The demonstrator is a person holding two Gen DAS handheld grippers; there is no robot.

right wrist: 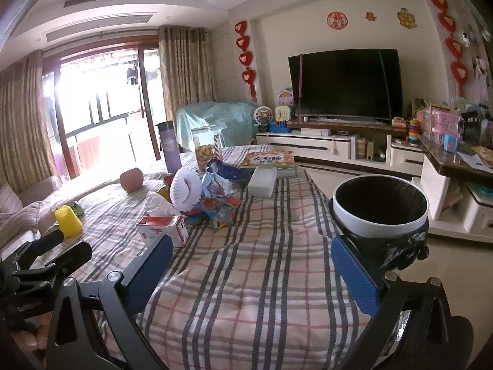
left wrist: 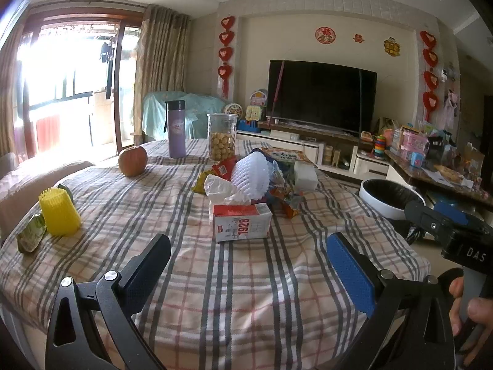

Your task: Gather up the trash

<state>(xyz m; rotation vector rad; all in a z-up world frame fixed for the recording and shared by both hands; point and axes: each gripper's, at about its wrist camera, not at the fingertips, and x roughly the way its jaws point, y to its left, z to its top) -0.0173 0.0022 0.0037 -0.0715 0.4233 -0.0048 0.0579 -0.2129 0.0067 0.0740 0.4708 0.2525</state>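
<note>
Left gripper (left wrist: 248,262) and right gripper (right wrist: 251,263) hover wide apart, holding nothing, over the plaid tablecloth (left wrist: 246,293).
Wrappers (left wrist: 277,197) lie mid-table behind a milk carton (left wrist: 242,222); the trash bin (right wrist: 380,212) stands just beside the table's right edge.

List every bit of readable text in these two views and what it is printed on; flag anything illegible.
"1928": on the side of the red and white carton on the table.
"DAS": on the black body of the right gripper, seen from the left wrist view.
Too blurred to read: the colourful box at the far table end, the snack wrappers, the red wall decorations, the purple bottle.
</note>
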